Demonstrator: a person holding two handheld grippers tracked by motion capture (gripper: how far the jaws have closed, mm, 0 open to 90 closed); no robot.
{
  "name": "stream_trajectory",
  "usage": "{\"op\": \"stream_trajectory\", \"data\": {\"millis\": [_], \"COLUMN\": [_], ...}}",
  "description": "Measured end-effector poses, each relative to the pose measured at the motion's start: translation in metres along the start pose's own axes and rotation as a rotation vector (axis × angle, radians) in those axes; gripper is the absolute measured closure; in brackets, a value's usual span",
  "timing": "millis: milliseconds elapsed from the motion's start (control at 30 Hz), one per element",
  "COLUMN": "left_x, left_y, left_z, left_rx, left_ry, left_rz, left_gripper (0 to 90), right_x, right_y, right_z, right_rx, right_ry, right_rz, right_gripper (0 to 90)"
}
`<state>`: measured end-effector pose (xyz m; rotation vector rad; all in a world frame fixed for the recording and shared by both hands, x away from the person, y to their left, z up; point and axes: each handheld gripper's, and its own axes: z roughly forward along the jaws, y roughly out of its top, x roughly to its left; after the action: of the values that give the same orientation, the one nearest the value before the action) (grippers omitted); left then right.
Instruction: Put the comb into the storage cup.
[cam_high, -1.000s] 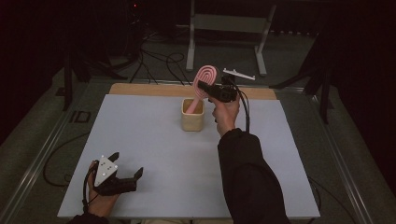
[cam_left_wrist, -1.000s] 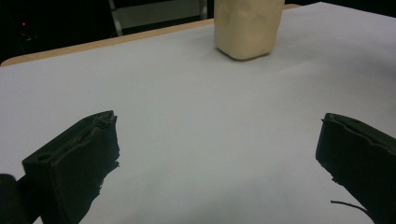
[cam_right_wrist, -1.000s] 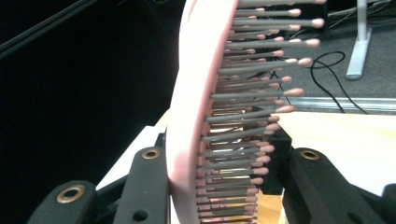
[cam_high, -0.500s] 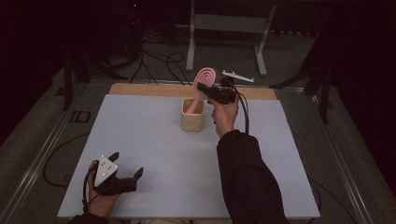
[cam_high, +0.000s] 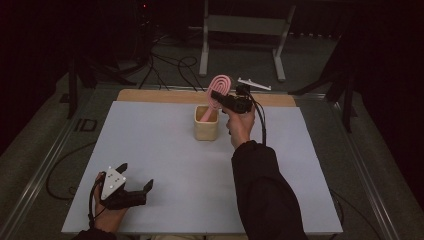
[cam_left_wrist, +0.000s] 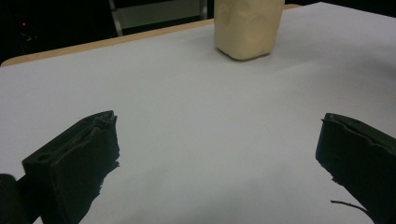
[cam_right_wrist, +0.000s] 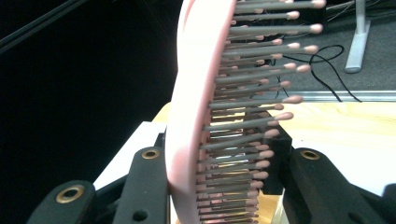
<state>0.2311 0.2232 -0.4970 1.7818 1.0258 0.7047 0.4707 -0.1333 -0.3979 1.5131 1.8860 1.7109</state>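
two grippers: right gripper (cam_high: 218, 95) is clamping the pink bristled hairbrush (cam_high: 218, 87) over the beige cup (cam_high: 206, 128); left gripper (cam_high: 134, 184) is resting apart near the tabletop's (cam_high: 160, 150) front-left corner.

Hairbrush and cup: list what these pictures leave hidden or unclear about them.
- Hairbrush handle end: in the high view the cup wall hides it, so whether it rests on the bottom cannot be told.
- Cup top: cut off by the upper edge in the left gripper view.
- Right gripper pads: in its own view the brush head and bristles cover the contact.
- Brush top: cut off by the upper edge in the right gripper view.
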Motion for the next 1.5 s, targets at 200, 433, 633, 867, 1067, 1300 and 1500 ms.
{"op": "stream_trajectory", "data": {"millis": [200, 433, 633, 867, 1067, 1300, 1500], "left_x": [0.0, 0.0, 0.0, 0.0, 0.0, 0.0, 0.0], "left_y": [0.0, 0.0, 0.0, 0.0, 0.0, 0.0, 0.0], "left_z": [0.0, 0.0, 0.001, 0.001, 0.0, 0.0, 0.0], "left_rx": [0.001, -0.001, 0.0, 0.0, 0.0, 0.0, 0.0], "left_ry": [-0.001, 0.0, 0.0, -0.001, 0.0, 0.001, 0.0], "left_rz": [0.0, -0.001, 0.0, 0.0, 0.001, 0.002, 0.003], "left_gripper": [0.0, 0.0, 0.0, 0.0, 0.0, 0.0, 0.0], "right_x": [0.0, 0.0, -0.001, -0.002, -0.002, -0.002, -0.002], "right_y": [-0.002, -0.005, -0.008, -0.011, -0.013, -0.016, -0.018], "right_z": [0.002, 0.004, 0.005, 0.007, 0.009, 0.012, 0.015], "right_rx": [0.004, 0.009, 0.013, 0.02, 0.031, 0.039, 0.045], "right_ry": [-0.003, -0.008, -0.014, -0.015, -0.018, -0.023, -0.025], "right_rz": [-0.001, -0.003, -0.003, -0.006, -0.007, -0.01, -0.01], "right_gripper": [63.4, 63.3, 63.3, 63.2, 63.0, 62.8, 62.6]}}
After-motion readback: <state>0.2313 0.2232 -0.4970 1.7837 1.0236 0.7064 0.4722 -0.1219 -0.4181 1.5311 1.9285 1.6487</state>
